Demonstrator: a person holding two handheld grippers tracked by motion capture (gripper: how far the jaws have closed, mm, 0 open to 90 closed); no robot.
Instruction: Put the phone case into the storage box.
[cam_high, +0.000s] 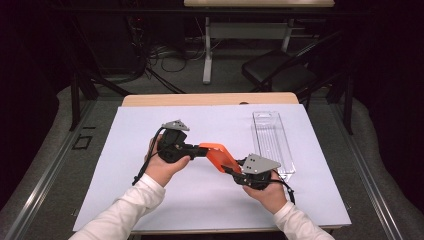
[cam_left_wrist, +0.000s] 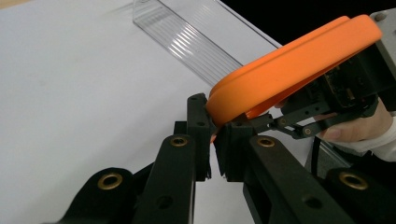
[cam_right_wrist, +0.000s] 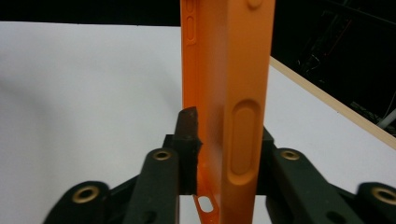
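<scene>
1. Nearest to us in the left gripper view, the left gripper (cam_left_wrist: 214, 140) has its jaws almost together, pinching the thin lower lip of the orange phone case (cam_left_wrist: 289, 60).
2. We see the right gripper (cam_right_wrist: 224, 140) with its jaws around the case's other end; whether both pads press on it we cannot tell, as a sliver of gap shows at the left-hand pad.
3. We find the case held in the air between the two grippers, over the white sheet (cam_high: 150, 125) and just left of the clear plastic tray (cam_high: 272, 142).
4. We note open sheet left of and behind the case; the tray hems it in on the right, and the sheet's front edge lies close behind the hands.
5. We describe the case as a soft orange shell, curved at its corners, with a raised oval button on its side wall and a small cut-out near the bottom.
6. We get the button and cut-out from the right gripper view, the tray's ribbed wall from the left gripper view, and from the high view both hands, white sleeves and the left gripper (cam_high: 195, 150) and right gripper (cam_high: 231, 169) together.
</scene>
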